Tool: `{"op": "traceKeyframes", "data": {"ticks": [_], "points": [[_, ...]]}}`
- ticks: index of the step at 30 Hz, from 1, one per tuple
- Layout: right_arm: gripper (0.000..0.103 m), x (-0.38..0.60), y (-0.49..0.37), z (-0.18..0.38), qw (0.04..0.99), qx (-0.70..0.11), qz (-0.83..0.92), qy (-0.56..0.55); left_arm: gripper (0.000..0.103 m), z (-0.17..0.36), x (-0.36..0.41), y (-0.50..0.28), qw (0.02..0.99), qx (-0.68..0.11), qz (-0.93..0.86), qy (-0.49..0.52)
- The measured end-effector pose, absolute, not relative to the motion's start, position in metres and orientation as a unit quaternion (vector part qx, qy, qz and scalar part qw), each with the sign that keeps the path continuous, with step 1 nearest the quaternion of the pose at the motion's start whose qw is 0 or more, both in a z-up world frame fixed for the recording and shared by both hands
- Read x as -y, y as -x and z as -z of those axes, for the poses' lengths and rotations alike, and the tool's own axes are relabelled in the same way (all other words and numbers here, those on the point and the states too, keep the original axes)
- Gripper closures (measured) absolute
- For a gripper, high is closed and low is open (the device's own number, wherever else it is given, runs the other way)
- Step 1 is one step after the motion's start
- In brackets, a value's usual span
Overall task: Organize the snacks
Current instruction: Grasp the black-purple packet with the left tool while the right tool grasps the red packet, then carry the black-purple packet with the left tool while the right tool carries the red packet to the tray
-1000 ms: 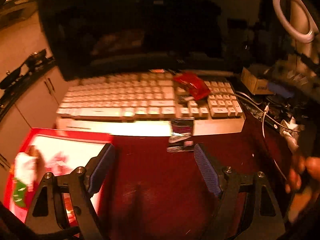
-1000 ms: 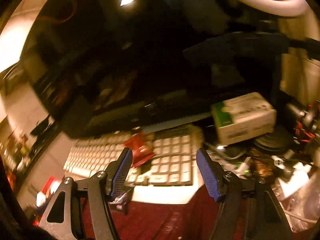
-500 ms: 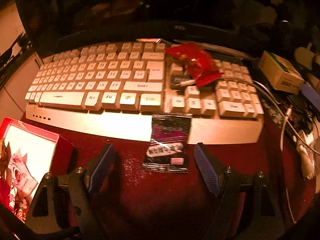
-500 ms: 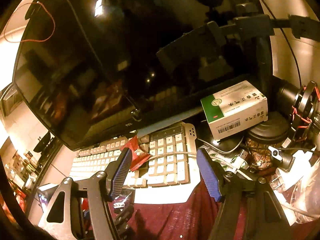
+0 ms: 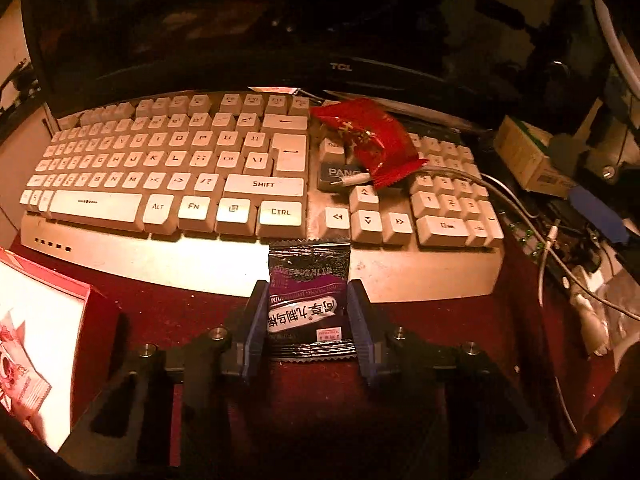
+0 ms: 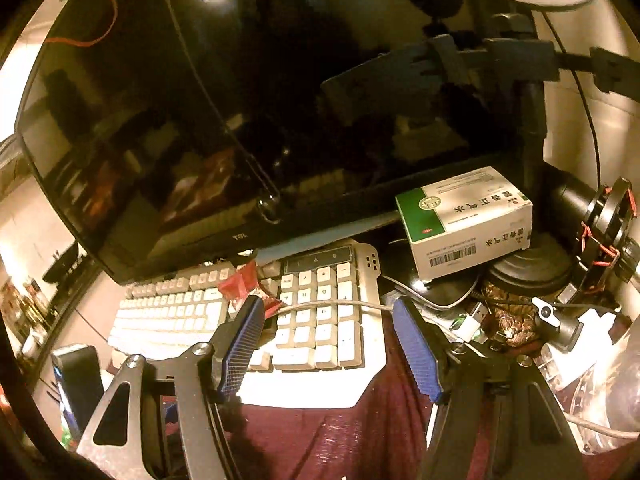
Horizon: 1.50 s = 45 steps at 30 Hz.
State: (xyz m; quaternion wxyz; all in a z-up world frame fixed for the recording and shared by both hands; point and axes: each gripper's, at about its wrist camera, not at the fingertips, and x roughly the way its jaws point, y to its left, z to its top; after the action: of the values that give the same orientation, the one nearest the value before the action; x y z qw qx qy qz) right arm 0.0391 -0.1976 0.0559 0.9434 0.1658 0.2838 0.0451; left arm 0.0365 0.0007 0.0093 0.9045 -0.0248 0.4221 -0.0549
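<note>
left tongs closed onto a dark purple snack packet: glossy foil, crimped ends, white label band with chinese print. lying flat on the red-covered surface, far end overlapping the keyboard edge. red crinkled packet atop the keys. right tongs spread wide, gripping nothing, above the numpad.

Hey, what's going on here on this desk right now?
A person with two handheld grippers is tidying snacks. The left gripper has its blue-padded fingers against both sides of a dark purple foil snack packet lying on the dark red desk cloth, its far end on the white keyboard's front edge. A red crinkled snack wrapper lies on the keys. The right gripper hangs open above the keyboard, holding nothing.
</note>
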Motion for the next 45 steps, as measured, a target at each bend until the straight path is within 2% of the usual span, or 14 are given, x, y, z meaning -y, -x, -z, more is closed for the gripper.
{"op": "traceKeyframes", "data": {"ticks": [8, 19, 25, 29, 32, 35, 41, 45], "points": [[0.034, 0.178, -0.044, -0.051, 0.940, -0.299, -0.094, -0.135, 0.068, -0.023, -0.017, -0.021, 0.922, -0.384, 0.035, 0.031], [0.034, 0.111, -0.085, -0.048, 0.933, -0.339, -0.120, -0.011, 0.068, -0.027, -0.020, -0.016, 0.919, -0.387, 0.055, 0.056], [0.035, 0.100, -0.112, -0.043, 0.934, -0.342, -0.099, 0.005, 0.068, -0.023, -0.022, -0.022, 0.915, -0.395, 0.054, 0.067], [0.038, 0.094, -0.127, -0.033, 0.927, -0.364, -0.090, 0.013, 0.068, -0.020, -0.024, -0.025, 0.912, -0.400, 0.053, 0.070], [0.049, 0.096, -0.133, -0.026, 0.924, -0.374, -0.085, 0.009, 0.068, -0.018, -0.025, -0.027, 0.912, -0.401, 0.051, 0.070], [0.051, 0.095, -0.134, -0.022, 0.925, -0.370, -0.082, 0.018, 0.068, -0.018, -0.023, -0.027, 0.912, -0.401, 0.050, 0.067], [0.064, 0.092, -0.128, -0.023, 0.927, -0.365, -0.087, 0.028, 0.068, -0.016, -0.023, -0.027, 0.913, -0.400, 0.044, 0.062], [0.069, 0.102, -0.116, -0.031, 0.920, -0.375, -0.110, -0.010, 0.067, -0.016, -0.024, -0.027, 0.914, -0.399, 0.041, 0.061]]}}
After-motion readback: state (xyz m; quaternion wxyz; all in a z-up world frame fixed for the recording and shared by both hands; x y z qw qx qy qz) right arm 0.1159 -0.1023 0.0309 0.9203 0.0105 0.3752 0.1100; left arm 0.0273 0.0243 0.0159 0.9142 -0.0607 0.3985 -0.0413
